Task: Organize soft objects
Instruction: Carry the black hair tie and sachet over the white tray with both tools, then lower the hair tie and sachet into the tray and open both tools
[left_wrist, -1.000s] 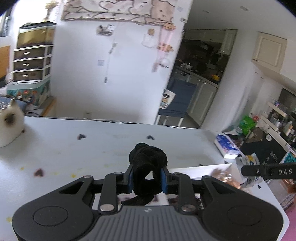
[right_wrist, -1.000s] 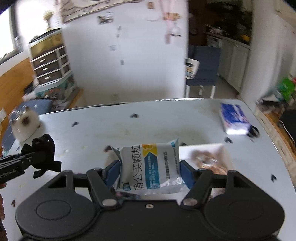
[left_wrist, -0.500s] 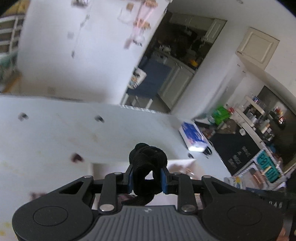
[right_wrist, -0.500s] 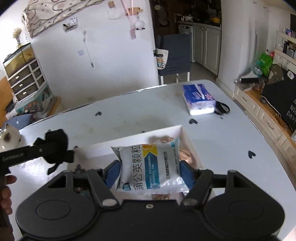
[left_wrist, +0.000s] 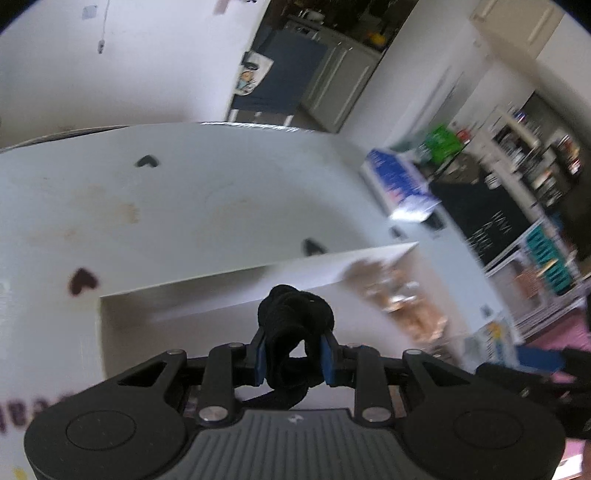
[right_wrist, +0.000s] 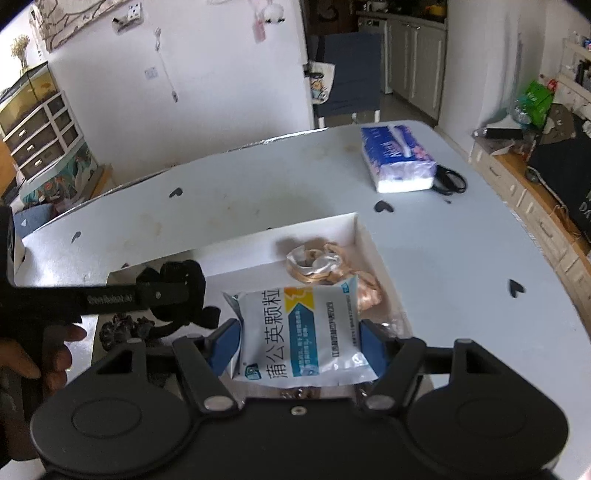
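Now both grippers have come over the white box: left gripper jaws clamp the black cloth bundle, right gripper jaws clamp the sachet, ready for dropping.

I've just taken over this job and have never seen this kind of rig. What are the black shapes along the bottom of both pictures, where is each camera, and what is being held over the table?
There is no robot arm here. A person carries one hand-held gripper in each hand, and each has a wide-angle camera looking forward along its two blue-padded jaws. The black shapes along the bottom are the grippers' own bodies.

The left wrist view shows the left gripper, its jaws shut on a knotted black fabric bundle. The right wrist view shows the right gripper, its jaws shut on a white and blue packet with printed characters. The left gripper also appears at the left of that view, with the person's hand behind it.

Both hang above a shallow white box on the white table. The box already holds tan, shiny soft items. Farther back lie a tissue pack and scissors.
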